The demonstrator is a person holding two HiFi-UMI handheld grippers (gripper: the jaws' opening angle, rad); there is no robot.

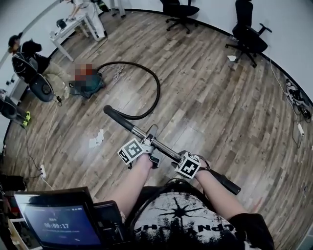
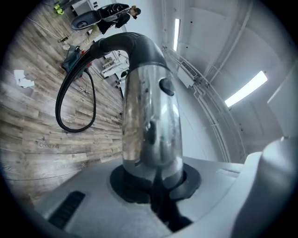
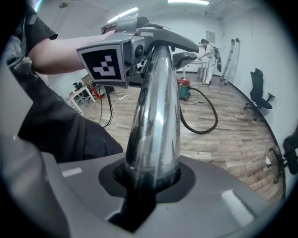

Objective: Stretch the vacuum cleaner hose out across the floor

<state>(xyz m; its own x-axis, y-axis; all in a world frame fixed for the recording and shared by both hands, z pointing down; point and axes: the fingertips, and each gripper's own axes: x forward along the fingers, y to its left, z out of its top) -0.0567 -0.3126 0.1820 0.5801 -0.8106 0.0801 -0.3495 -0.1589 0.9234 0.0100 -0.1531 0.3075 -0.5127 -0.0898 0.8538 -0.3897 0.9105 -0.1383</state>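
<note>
Hose (image 1: pixel 157 85) lies curled in a loop on wood floor (image 1: pixel 220 107), between teal vacuum body (image 1: pixel 95 87) and chrome wand (image 1: pixel 164 146). Left tongs (image 2: pixel 153 186) and right tongs (image 3: pixel 149 179) both clamp the wand. Left gripper view shows black bend (image 2: pixel 125 42) joining hose to wand. Right gripper view shows the left's marker cube (image 3: pixel 104 62).

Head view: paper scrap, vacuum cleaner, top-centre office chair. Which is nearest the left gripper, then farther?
1. Paper scrap, floor just left of the left gripper.
2. Vacuum cleaner, farther upper left.
3. Office chair, far top centre.
</note>
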